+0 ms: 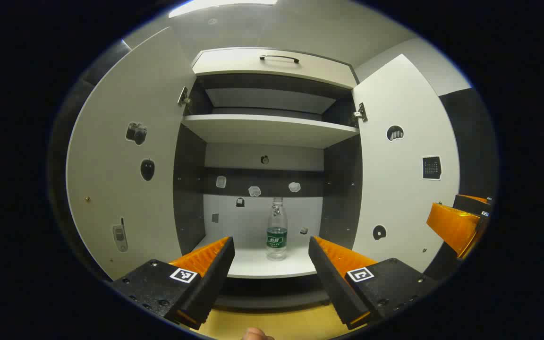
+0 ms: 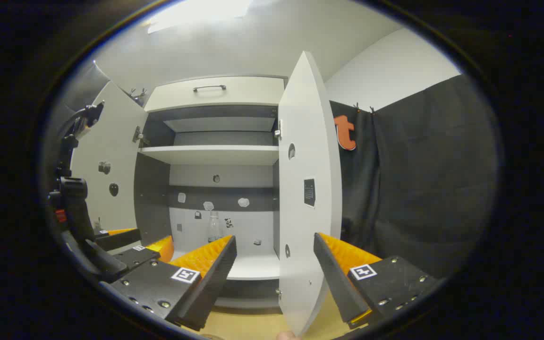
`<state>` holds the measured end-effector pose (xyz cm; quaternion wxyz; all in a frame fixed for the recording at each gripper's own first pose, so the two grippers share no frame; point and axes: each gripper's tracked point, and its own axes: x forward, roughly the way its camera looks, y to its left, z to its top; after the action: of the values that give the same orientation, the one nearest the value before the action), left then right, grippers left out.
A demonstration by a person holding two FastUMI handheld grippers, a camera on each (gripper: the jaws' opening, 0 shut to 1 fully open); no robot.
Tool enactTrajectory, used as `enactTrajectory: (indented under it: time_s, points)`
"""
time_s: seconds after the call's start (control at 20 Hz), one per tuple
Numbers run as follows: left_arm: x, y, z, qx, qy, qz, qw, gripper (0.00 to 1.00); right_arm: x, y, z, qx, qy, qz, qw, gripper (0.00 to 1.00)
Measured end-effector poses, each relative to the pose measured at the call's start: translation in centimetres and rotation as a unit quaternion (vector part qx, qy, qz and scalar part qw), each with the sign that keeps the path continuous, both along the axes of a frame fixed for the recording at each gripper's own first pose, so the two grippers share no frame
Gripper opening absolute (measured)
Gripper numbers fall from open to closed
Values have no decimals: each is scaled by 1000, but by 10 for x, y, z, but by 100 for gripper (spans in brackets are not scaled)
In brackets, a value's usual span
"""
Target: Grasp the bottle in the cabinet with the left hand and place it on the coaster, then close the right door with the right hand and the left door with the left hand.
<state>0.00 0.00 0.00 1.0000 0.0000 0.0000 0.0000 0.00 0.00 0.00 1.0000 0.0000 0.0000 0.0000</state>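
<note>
A: Nearest, at the bottom of the left gripper view, the left gripper (image 1: 271, 257) stands wide open with nothing between its fingers. What lies beyond?

B: The bottle (image 1: 276, 230), centre of the frame just below the middle, upright on the cabinet's lower shelf (image 1: 253, 267), well apart from the fingers. It looks like clear plastic, and I'd guess nearly empty, though the view is too small to be sure. So light, easily tipped, and its thin wall will dent.

A: Where to hold?

B: On the labelled band, gently, squarely from the front.

A: And the other hand?

B: The right gripper (image 2: 275, 257) is also open and empty, with the right door (image 2: 302, 189) edge-on between its fingers, untouched I think. Left door (image 1: 125, 160) open too.
</note>
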Motion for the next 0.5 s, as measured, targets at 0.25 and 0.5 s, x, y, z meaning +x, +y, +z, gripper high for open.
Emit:
enactTrajectory:
  time_s: [0.25, 0.5]
  points:
    - [1, -12, -6, 0, 8, -13, 1000, 99, -5, -5, 4, -2, -8, -12, 1000, 96]
    - [-2, -14, -8, 1, 13, -15, 1000, 99, -11, -9, 9, 0, -11, -20, 1000, 99]
